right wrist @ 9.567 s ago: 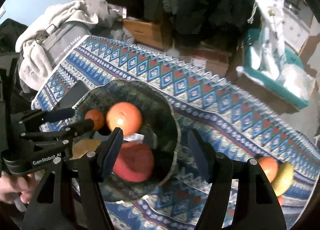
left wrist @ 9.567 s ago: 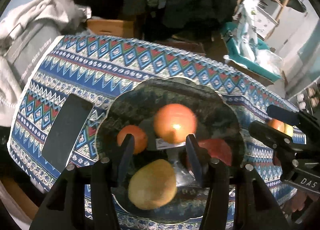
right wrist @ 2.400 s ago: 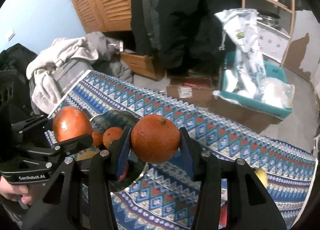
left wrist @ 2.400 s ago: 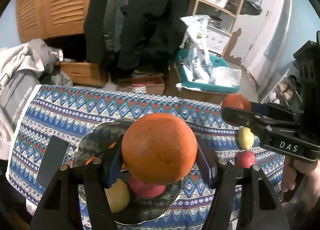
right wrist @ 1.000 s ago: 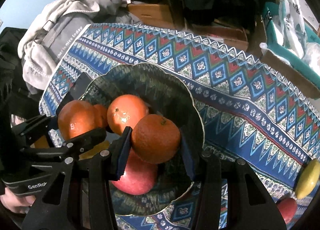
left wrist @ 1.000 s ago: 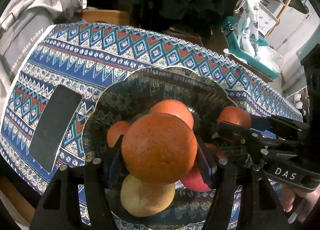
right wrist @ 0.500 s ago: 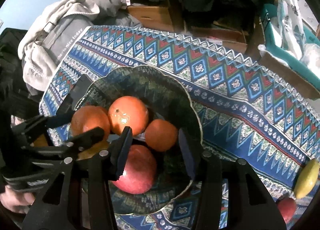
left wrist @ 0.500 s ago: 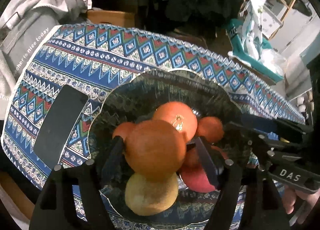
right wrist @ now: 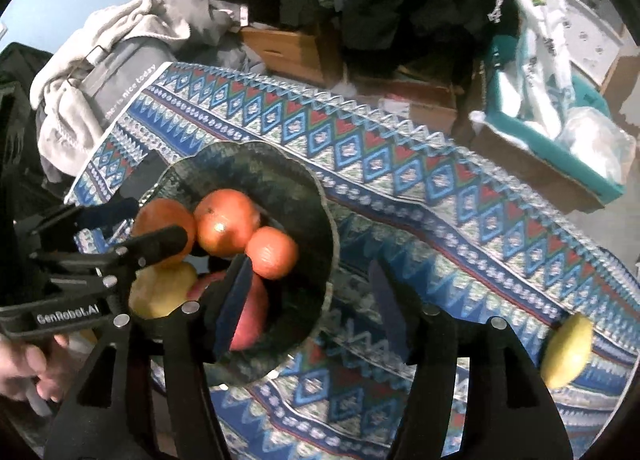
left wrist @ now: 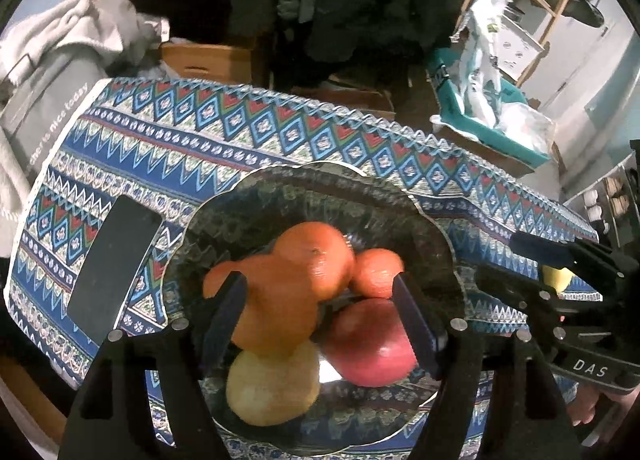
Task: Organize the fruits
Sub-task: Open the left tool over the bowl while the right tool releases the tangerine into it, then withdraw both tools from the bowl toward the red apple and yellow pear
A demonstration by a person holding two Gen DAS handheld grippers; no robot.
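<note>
My left tool and right tool are both wide apart now, with nothing in them. A second ago each held an orange. Both oranges now sit in the bowl. A lemon waits near the tabletop's right edge.

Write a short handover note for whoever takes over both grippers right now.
Left gripper: open, fingers either side of a big orange resting on the pile in the bowl.
Right gripper: open, empty, over the bowl's right rim.
Done: bowl holds oranges, a red apple and a yellow pear.
Left: a lemon lies on the cloth, far right.
</note>
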